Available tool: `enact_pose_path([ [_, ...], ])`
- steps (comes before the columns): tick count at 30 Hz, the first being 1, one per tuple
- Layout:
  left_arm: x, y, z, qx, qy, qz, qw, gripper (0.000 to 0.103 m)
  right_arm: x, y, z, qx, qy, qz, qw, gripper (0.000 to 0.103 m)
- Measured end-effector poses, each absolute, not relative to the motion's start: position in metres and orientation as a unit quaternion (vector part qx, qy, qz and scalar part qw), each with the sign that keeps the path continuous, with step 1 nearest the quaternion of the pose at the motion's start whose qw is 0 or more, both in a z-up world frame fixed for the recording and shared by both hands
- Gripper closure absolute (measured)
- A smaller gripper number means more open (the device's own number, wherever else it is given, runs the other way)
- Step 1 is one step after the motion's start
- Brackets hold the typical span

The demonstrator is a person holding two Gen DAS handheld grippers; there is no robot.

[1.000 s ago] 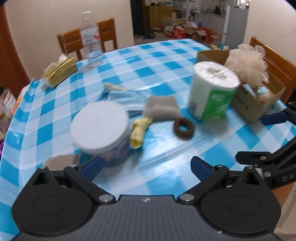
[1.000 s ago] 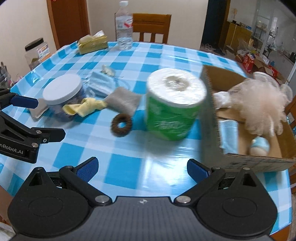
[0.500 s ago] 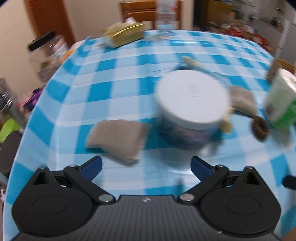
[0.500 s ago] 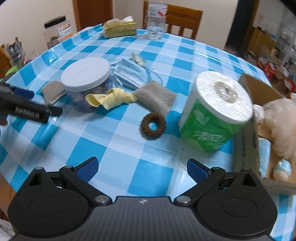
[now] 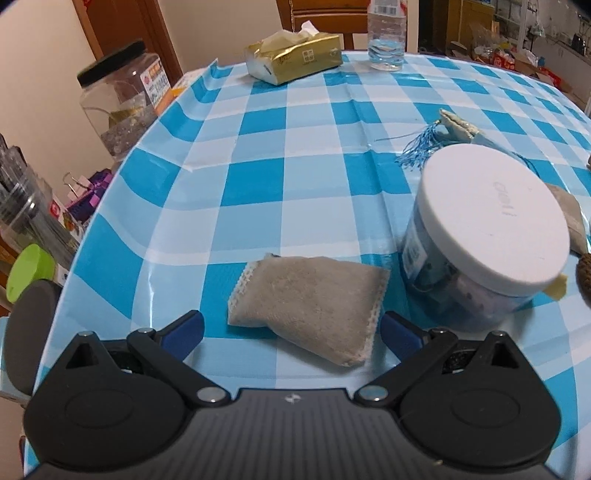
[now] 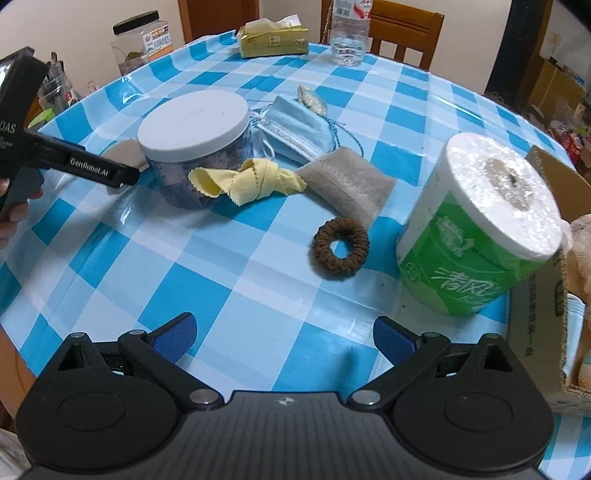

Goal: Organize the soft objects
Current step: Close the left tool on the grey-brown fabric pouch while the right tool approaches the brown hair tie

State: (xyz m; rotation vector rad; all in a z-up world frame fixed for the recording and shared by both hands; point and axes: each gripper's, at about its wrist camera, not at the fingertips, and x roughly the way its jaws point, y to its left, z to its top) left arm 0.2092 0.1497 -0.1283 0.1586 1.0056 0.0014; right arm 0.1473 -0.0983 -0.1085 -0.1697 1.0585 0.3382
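Two grey pouches: one (image 5: 308, 300) near the table edge, one (image 6: 349, 182) mid-table. One white-lidded jar (image 6: 194, 138). One yellow cloth (image 6: 247, 181). One brown hair tie (image 6: 340, 249). One face mask (image 6: 299, 127) on the table. One paper roll (image 6: 480, 229). One cardboard box (image 6: 543, 328). One tissue pack (image 5: 295, 57). One water bottle (image 6: 349, 29). One black-lidded jar (image 5: 120, 98) off the table. Two grippers: left (image 5: 291, 328), right (image 6: 284, 332).

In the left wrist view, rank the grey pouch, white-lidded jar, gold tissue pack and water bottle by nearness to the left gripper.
From the left gripper:
1. Grey pouch, between the fingers.
2. White-lidded jar, right.
3. Gold tissue pack, far edge.
4. Water bottle, far edge; close to the pack.
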Motion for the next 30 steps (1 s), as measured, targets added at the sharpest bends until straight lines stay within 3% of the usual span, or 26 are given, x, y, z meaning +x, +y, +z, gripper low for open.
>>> enact_pose_path([
  [13, 0.228, 0.161, -0.135, 0.040, 0.488, -0.024, 0.872, 0.001, 0.160, -0.095, -0.121, -0.071, 0.512, 0.166, 0.840, 0.000],
  [21, 0.226, 0.161, -0.131, 0.024, 0.482, -0.039, 0.875, 0.025, 0.169, -0.093, -0.124, -0.071, 0.499, 0.146, 0.851, 0.000],
  [30, 0.225, 0.159, -0.131, 0.021, 0.482, -0.033, 0.875, 0.025, 0.188, -0.087, -0.131, -0.079, 0.474, 0.135, 0.867, 0.000],
])
